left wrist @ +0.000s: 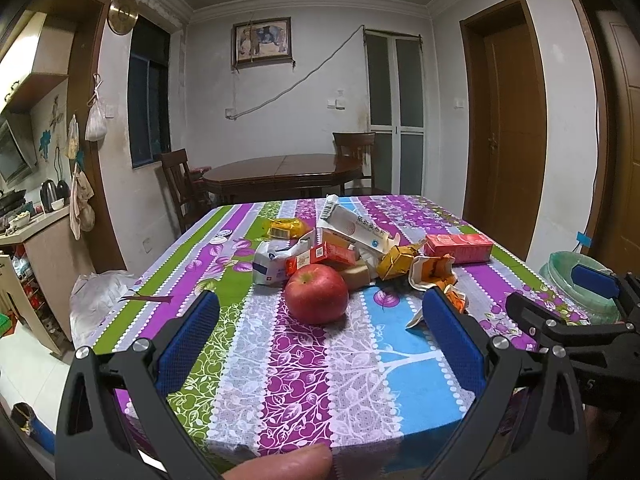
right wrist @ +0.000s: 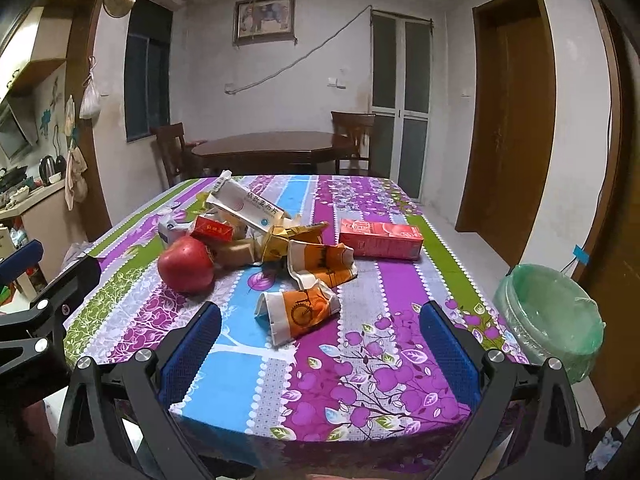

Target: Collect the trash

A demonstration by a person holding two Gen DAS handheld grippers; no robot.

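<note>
**Inspector:** State the condition of both tools.

**Assistant:** The left gripper [left wrist: 320,312] hangs over the near edge of the table [left wrist: 304,380], jaws spread wide, nothing between them. The right gripper [right wrist: 320,320] is likewise spread wide and empty, over the same edge.

**Inspector:** Take the apple as the reference. Where is the trash?

**Assistant:** The apple [left wrist: 317,294] sits on the patterned cloth, ahead of the left gripper. Touching it from behind is a heap: a small red box [left wrist: 320,256], a tan box [left wrist: 356,276], a crumpled white packet [left wrist: 272,266] to its left, a long white carton [left wrist: 354,226] propped on top further back, and a yellow wrapper [left wrist: 285,229] behind and left of it. To the apple's right lies a crushed yellow carton [right wrist: 280,242], then a crumpled orange paper cup [right wrist: 320,262].

**Inspector:** Anything apart from the heap?

**Assistant:** A second crushed orange cup [right wrist: 298,312] lies nearer than the apple and to its right, ahead of the right gripper. A red rectangular box [right wrist: 380,239] lies flat, far right of the apple.

**Inspector:** The receptacle?

**Assistant:** A bin with a green liner [right wrist: 550,320] stands off the table, well right of the apple, beside the table's right edge.
</note>
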